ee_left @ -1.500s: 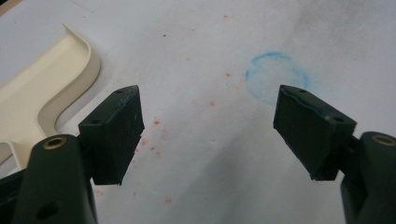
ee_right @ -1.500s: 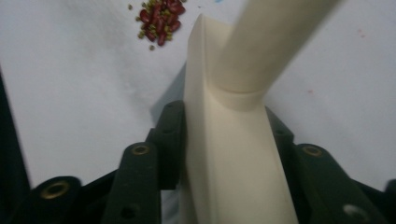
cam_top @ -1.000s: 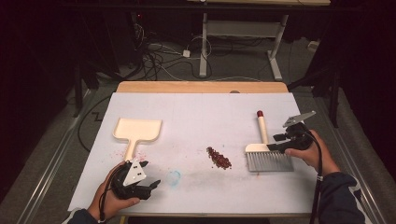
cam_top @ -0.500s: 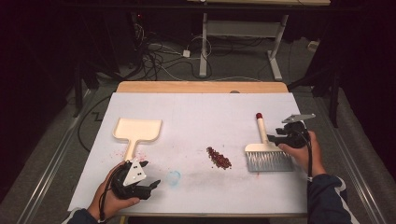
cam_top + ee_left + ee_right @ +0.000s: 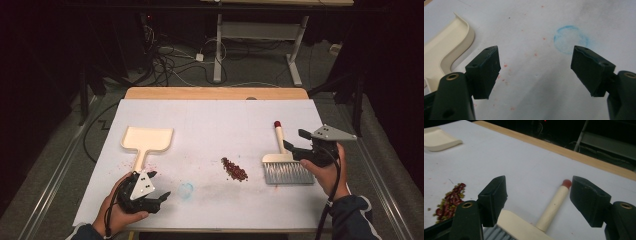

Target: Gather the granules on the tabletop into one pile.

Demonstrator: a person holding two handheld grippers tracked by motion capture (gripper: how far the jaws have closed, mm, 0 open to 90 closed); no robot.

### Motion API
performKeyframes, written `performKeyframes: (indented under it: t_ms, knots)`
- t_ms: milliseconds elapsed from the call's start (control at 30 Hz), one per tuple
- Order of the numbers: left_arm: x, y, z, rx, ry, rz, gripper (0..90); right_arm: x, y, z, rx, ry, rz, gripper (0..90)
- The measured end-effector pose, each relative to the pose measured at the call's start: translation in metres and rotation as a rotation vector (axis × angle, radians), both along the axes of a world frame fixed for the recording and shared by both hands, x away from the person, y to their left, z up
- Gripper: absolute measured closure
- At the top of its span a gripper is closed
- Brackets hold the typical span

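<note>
Dustpan [image 5: 149,140] empty; beans [image 5: 234,169] beside brush [image 5: 285,165]

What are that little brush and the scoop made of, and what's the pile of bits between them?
The brush looks like cream plastic or painted wood: smooth matt handle, red tip, grey bristles, probably synthetic. The dustpan seems moulded cream plastic, judging by its thin curved rim and slight sheen. The pile looks like dried beans, dark red with some green, small and glossy.

Cream hand brush [image 5: 285,165] lies flat on the white table [image 5: 215,120], grey bristles toward the person, red-tipped handle pointing away, beside a small bean pile [image 5: 234,169].
</note>
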State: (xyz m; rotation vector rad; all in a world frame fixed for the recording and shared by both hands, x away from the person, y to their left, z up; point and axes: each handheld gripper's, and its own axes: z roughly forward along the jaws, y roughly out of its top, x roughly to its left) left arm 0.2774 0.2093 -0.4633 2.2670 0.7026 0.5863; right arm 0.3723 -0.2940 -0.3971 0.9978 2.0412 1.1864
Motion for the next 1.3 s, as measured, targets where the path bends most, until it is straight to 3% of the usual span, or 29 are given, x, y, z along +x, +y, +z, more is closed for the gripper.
performKeyframes:
  t_ms: [167,300,367,533,1000,1300]
  knots:
    - [0.002,0.0,0.002,-0.014,-0.009,0.008,21.8,-0.03,0.008,-0.001,0.013,-0.062,0.016,26.2]
    - [0.005,-0.001,0.001,-0.012,-0.009,0.02,19.8,-0.055,0.01,-0.009,-0.041,-0.128,0.036,22.9]
    - [0.006,-0.001,0.001,-0.009,-0.01,0.03,19.1,-0.067,0.009,-0.017,-0.045,-0.146,0.047,22.6]
    - [0.003,-0.003,0.001,0.002,-0.018,0.029,19.0,-0.086,0.01,-0.036,-0.041,-0.116,0.05,22.3]
    - [0.001,-0.001,0.001,-0.003,-0.023,0.015,18.9,-0.089,0.017,-0.039,-0.092,-0.122,0.048,22.5]
    - [0.002,-0.004,-0.001,0.002,-0.017,0.013,18.9,-0.088,0.017,-0.04,-0.1,-0.12,0.053,22.8]
